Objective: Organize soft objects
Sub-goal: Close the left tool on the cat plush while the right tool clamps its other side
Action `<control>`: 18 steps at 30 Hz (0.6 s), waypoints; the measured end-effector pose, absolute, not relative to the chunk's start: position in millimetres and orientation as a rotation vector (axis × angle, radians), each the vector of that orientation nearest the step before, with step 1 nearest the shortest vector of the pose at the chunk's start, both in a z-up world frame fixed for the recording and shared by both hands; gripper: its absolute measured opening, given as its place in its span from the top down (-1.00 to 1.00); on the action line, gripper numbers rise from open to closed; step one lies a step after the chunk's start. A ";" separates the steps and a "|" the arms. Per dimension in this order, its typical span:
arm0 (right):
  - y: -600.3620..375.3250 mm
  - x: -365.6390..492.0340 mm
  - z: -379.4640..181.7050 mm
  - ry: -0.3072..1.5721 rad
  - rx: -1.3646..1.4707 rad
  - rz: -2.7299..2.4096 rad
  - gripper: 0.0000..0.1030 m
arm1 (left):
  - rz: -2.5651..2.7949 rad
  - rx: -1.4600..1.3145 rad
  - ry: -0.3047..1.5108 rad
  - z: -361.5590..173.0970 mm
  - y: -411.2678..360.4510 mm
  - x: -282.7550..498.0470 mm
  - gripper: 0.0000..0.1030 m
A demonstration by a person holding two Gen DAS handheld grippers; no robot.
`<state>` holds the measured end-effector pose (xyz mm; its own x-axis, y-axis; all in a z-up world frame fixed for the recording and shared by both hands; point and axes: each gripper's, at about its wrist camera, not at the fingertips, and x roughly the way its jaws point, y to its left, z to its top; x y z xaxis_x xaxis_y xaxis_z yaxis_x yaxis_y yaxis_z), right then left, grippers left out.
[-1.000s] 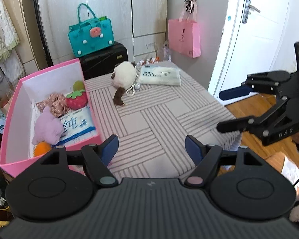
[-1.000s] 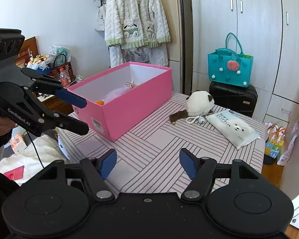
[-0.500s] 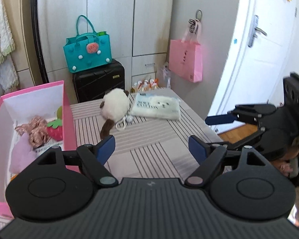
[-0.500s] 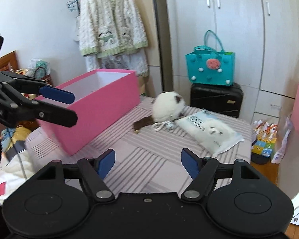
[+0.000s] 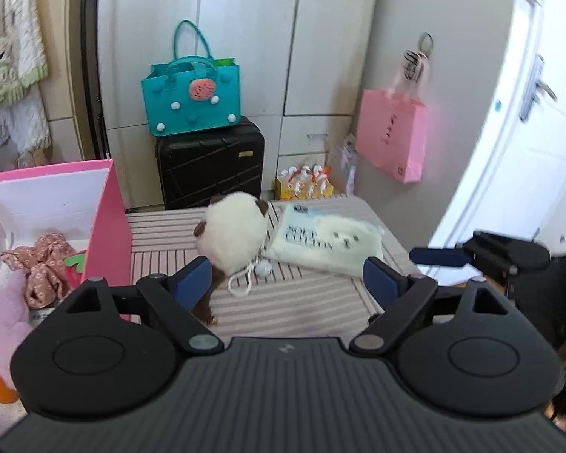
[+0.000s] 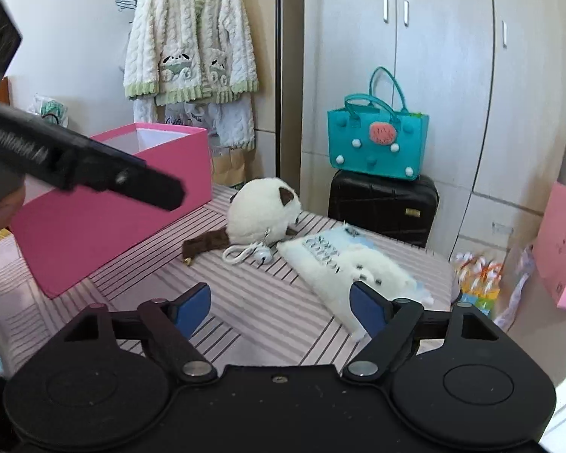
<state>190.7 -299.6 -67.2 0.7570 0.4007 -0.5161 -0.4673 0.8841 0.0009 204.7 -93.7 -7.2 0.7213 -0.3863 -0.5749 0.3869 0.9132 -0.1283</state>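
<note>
A round white plush with brown ears (image 5: 234, 234) (image 6: 262, 215) lies on the striped table, a white cord with a bell beside it. To its right lies a soft pale tissue pack with a bear face (image 5: 330, 241) (image 6: 349, 264). My left gripper (image 5: 286, 283) hovers just short of the plush, its jaws opening and empty. My right gripper (image 6: 281, 304) hangs over the table near the pack's front end, jaws opening too, nothing between them. An open pink box (image 5: 107, 219) (image 6: 132, 196) on the left holds a pink plush, a floral cloth, a strawberry toy and an orange thing.
Behind the table stand a black suitcase (image 5: 211, 162) with a teal felt bag (image 5: 192, 94) on it, and a pink paper bag (image 5: 394, 137) hangs on the wall. Small bottles sit on the floor. A fluffy cardigan (image 6: 190, 37) hangs at the back left.
Both grippers have moved forward and lower toward the plush and the tissue pack, which now look larger. Both pairs of jaws have spread wider. The objects have not moved.
</note>
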 end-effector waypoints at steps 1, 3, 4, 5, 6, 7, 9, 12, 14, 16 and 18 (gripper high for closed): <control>-299.5 195.1 -67.7 0.528 -0.127 0.481 -0.66 | -0.425 -0.015 0.642 -8.1 -94.3 210.2 -0.77; -296.7 203.9 -69.0 0.530 -0.113 0.505 -0.66 | -0.421 -0.038 0.651 -11.2 -96.0 219.4 -0.78; -294.2 208.8 -70.0 0.531 -0.111 0.515 -0.66 | -0.417 -0.046 0.654 -13.1 -97.2 224.3 -0.78; -291.6 213.5 -71.0 0.528 -0.114 0.526 -0.67 | -0.410 -0.056 0.655 -15.0 -98.5 230.1 -0.78; -288.2 218.8 -72.4 0.524 -0.123 0.539 -0.67 | -0.396 -0.066 0.657 -17.0 -99.4 235.5 -0.78; -285.2 222.7 -73.8 0.522 -0.132 0.552 -0.67 | -0.381 -0.074 0.654 -18.6 -101.2 240.6 -0.78; -279.4 233.5 -76.3 0.515 -0.141 0.580 -0.67 | -0.358 -0.099 0.650 -21.6 -103.5 252.6 -0.78; -273.3 255.2 -79.9 0.513 -0.125 0.610 -0.67 | -0.324 -0.103 0.671 -27.2 -104.1 270.4 -0.78; -269.1 268.8 -82.0 0.512 -0.118 0.628 -0.67 | -0.312 -0.101 0.685 -30.5 -103.3 281.1 -0.77; -265.0 282.9 -85.4 0.519 -0.106 0.646 -0.67 | -0.286 -0.106 0.709 -35.4 -101.7 291.8 -0.75; -261.3 296.4 -89.2 0.537 -0.104 0.655 -0.67 | -0.274 -0.113 0.732 -40.7 -100.2 301.3 -0.75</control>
